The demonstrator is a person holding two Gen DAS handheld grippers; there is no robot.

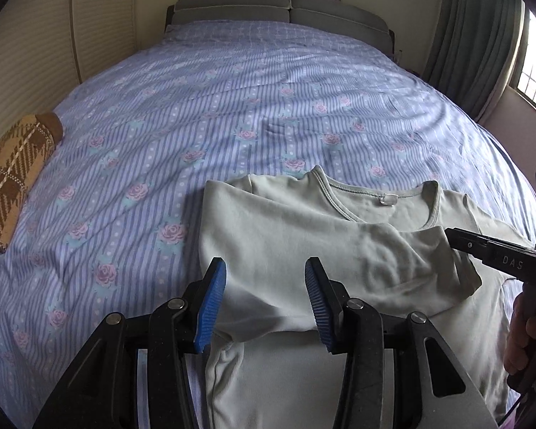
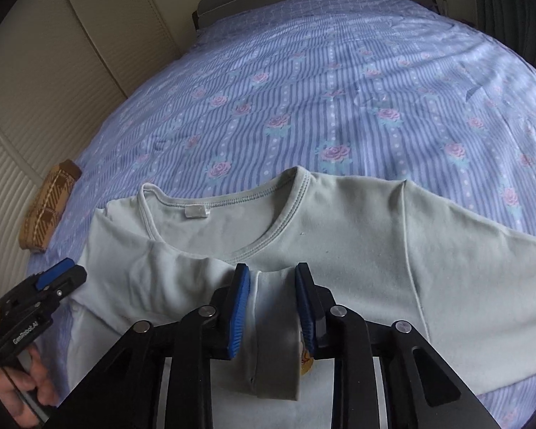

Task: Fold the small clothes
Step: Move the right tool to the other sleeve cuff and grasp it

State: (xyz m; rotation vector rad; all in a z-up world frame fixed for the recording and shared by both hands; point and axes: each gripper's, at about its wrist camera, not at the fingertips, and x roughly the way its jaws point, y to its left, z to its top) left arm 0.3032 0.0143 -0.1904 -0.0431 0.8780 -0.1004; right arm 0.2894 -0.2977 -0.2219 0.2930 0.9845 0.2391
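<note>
Pale grey-green long-sleeved knit shirt [image 2: 339,236] lies flat, neck opening away from the cameras, on the near part of a bed with a lilac striped, rose-printed cotton cover [image 1: 203,107]. One sleeve is folded across the chest; the other runs out over the cover to the edge of the right wrist view.

Right gripper [image 2: 272,307]: blue ribbed pads set part-way apart, with the cuff end of the folded sleeve [image 2: 273,339] standing between them. Cloth looks close against both pads, but whether it is pinched or merely sitting in the gap I cannot tell. A small orange-brown patch shows by the right pad (too little of it visible to identify).

Left gripper [image 1: 266,296]: jaws spread wide, nothing held. It hangs over the shirt's side, the folded sleeve's upper part below and between the pads; contact with the cloth cannot be judged from above.

In the left wrist view the right gripper enters from the right edge as a black bar only, its tip over the sleeve end, jaws not readable there. The shirt's hem is cut off behind both gripper bodies.

Brown-and-cream plaid knitted folded item [image 1: 14,178] lies well apart, at the bed's edge. Grey padded headboard [image 1: 282,10] at the far end.
</note>
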